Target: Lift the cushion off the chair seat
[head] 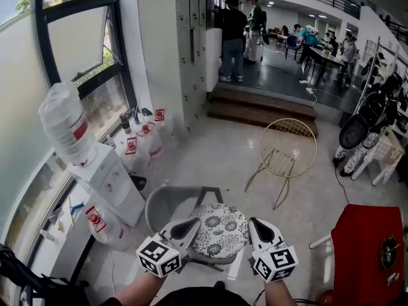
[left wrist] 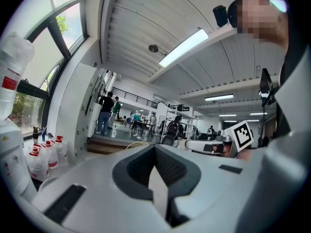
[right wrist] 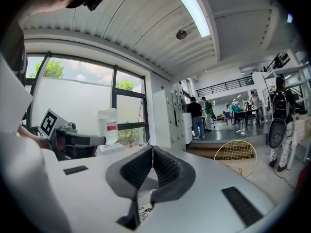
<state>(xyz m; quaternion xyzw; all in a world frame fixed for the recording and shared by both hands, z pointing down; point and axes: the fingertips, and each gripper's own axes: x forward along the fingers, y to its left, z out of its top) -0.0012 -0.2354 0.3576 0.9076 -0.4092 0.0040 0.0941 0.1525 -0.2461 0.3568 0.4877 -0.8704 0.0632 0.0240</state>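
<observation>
Round cushion (head: 220,230) held flat over the near edge of the grey chair (head: 164,206).
It has no long side, and its flowered face looks up. The left gripper (head: 190,227) is clamped on its left edge and the right gripper (head: 256,227) on its right edge. At far left a big bottle (head: 64,125) stands upside down on a water dispenser (head: 111,180); how full it is I cannot tell.

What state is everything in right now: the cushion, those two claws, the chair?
cushion: gripped at both edges, over the grey chair.
left gripper: shut on the cushion.
right gripper: shut on the cushion.
grey chair: upright, seat partly uncovered.
water bottle: upside down on its dispenser.
</observation>
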